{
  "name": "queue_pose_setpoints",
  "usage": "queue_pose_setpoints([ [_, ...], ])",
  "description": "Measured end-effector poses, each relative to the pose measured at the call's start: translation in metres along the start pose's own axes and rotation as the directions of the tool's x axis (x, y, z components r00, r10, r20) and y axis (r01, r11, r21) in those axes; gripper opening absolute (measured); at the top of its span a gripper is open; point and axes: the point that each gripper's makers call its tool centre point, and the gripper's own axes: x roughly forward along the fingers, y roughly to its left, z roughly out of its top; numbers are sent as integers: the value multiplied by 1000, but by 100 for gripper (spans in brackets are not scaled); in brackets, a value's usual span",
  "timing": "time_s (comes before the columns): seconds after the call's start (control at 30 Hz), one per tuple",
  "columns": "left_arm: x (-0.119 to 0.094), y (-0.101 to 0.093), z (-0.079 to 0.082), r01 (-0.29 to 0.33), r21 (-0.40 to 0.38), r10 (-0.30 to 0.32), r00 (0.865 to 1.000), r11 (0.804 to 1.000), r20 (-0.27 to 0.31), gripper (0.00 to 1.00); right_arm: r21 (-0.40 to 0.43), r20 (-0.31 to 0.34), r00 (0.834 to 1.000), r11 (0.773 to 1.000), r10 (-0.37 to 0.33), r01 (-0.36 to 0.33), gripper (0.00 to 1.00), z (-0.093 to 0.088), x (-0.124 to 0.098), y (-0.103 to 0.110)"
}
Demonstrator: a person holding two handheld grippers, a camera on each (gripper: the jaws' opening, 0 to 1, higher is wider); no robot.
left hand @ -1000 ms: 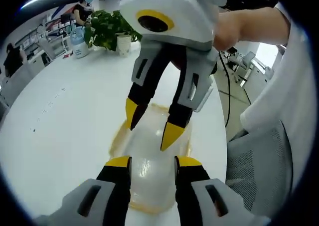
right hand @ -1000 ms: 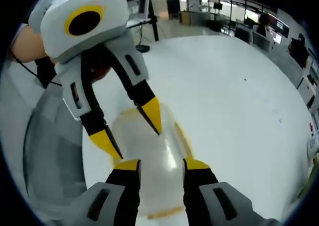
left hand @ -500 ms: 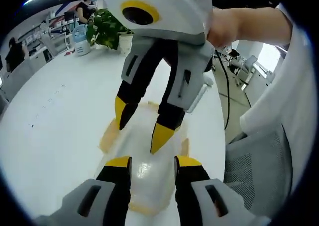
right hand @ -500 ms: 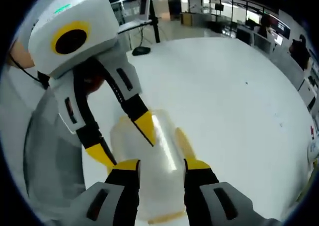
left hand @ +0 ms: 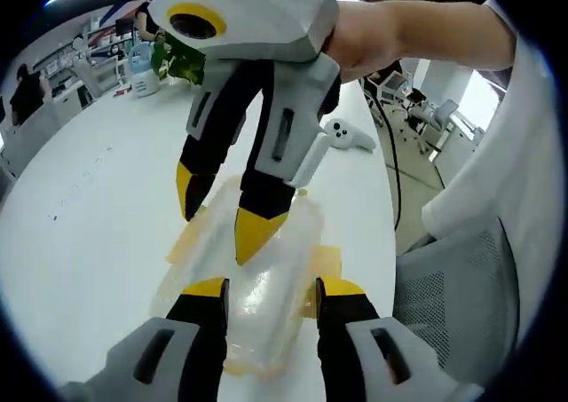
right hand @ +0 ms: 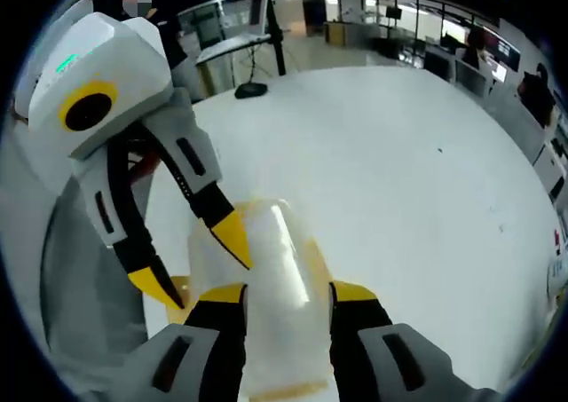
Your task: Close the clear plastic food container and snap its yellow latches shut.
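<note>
Looking along your left gripper (left hand: 264, 288), you see the clear plastic food container (left hand: 257, 278) lying on the white table (left hand: 98, 216), directly between and beyond your own two yellow-tipped jaws. Those jaws are spread apart and grip nothing. Your right gripper (left hand: 217, 216) reaches down from above in the left gripper view, its jaws also parted and empty, tips hovering just over the lid; whether they touch it cannot be told.

From the right gripper view the same container (right hand: 257, 269) sits between your right gripper's (right hand: 277, 294) jaws, and the left gripper (right hand: 191, 258) comes in from the left, one tip over the lid and one beside the container's edge.

Yellow latches (left hand: 324, 262) stick out flat from the container's sides, so they look unfastened. Whether the lid is fully seated cannot be told.

Expect the container to be light, thin-walled and glossy, so it will likely slide on the smooth table and flex if squeezed. Steady it by pressing down on the lid with one gripper, and push each latch at its outer edge, not its hinge.
</note>
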Motion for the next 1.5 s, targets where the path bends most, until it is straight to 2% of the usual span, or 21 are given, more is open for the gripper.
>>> queue_pose_setpoints([
  [0.17, 1, 0, -1, -20, 16, 20, 1000, 1000, -5, 41, 6, -10, 1000, 1000, 12, -12, 38, -1, 3, -3],
  [0.37, 3, -4, -3, -52, 81, 55, 998, 995, -28, 43, -5, -31, 999, 1000, 28, -29, 38, -3, 7, -5],
  [0.47, 4, -4, -5, -80, 129, 86, 995, 988, -45, 44, 16, -30, 999, 999, 43, -43, 39, -2, 9, -7],
  [0.73, 7, -4, -8, -123, 190, 137, 989, 974, -62, 43, 35, -52, 994, 995, 100, -98, 40, -3, 12, -6],
  [0.93, 9, -2, -9, -156, 218, 176, 982, 963, -74, 42, 54, -71, 987, 989, 145, -141, 38, -4, 14, -4],
  [1.33, 10, -2, -10, -187, 254, 211, 975, 949, -68, 42, 56, -119, 979, 986, 163, -157, 37, -5, 15, -3],
  [1.5, 11, -2, -11, -208, 287, 236, 970, 935, -67, 41, 53, -137, 977, 986, 165, -159, 36, -5, 16, -3],
])
